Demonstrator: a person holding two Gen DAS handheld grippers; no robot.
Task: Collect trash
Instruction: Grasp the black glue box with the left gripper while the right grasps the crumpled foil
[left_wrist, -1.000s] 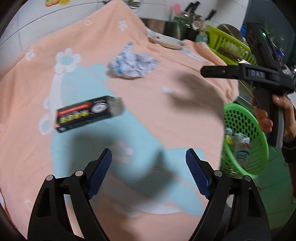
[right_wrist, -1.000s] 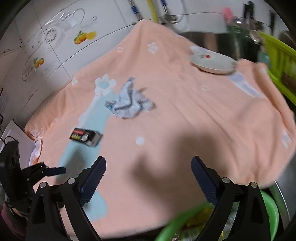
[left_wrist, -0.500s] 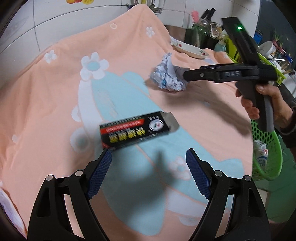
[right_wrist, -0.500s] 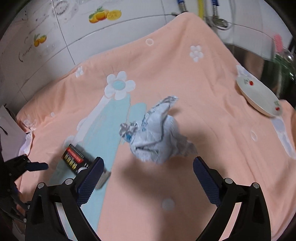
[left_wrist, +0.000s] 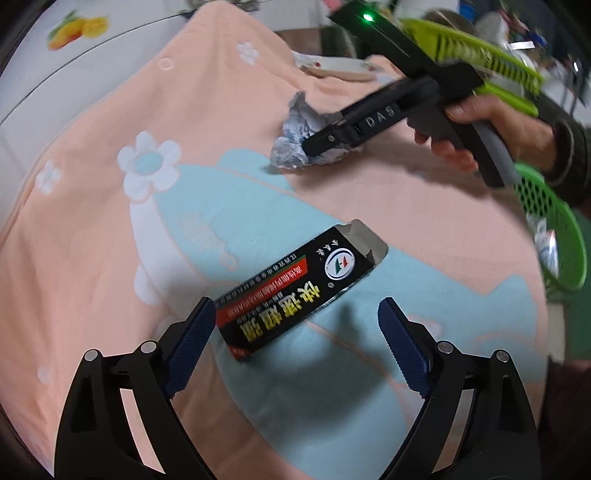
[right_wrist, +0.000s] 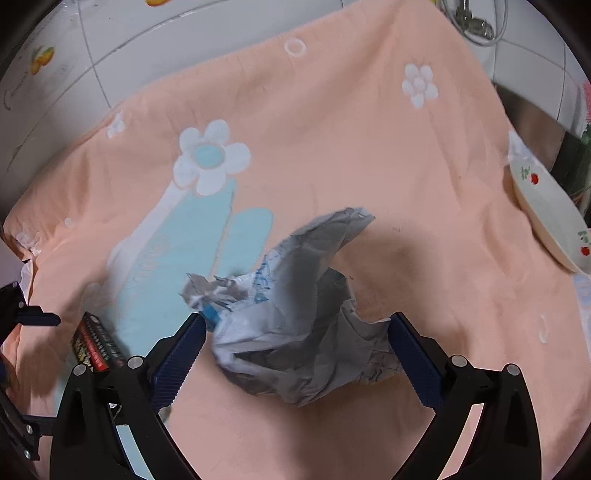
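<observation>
Your left gripper hangs over the peach flowered cloth on the bench, jaws spread and just widened, the near end of the black carton lying between them, unpinched. Your right gripper, jaws also just widened, straddles the crumpled paper. A green basket sits at the cloth's right edge.

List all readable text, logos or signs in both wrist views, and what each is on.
"DAS": raised letters on the side of the right tongs, seen from the left wrist view.
Black carton: large yellow Chinese characters, a red strip of small print and a round logo, too blurred and skewed to read reliably.
Crumpled paper: blue print, unreadable.
Wall tiles: fruit decals only, no words.
</observation>
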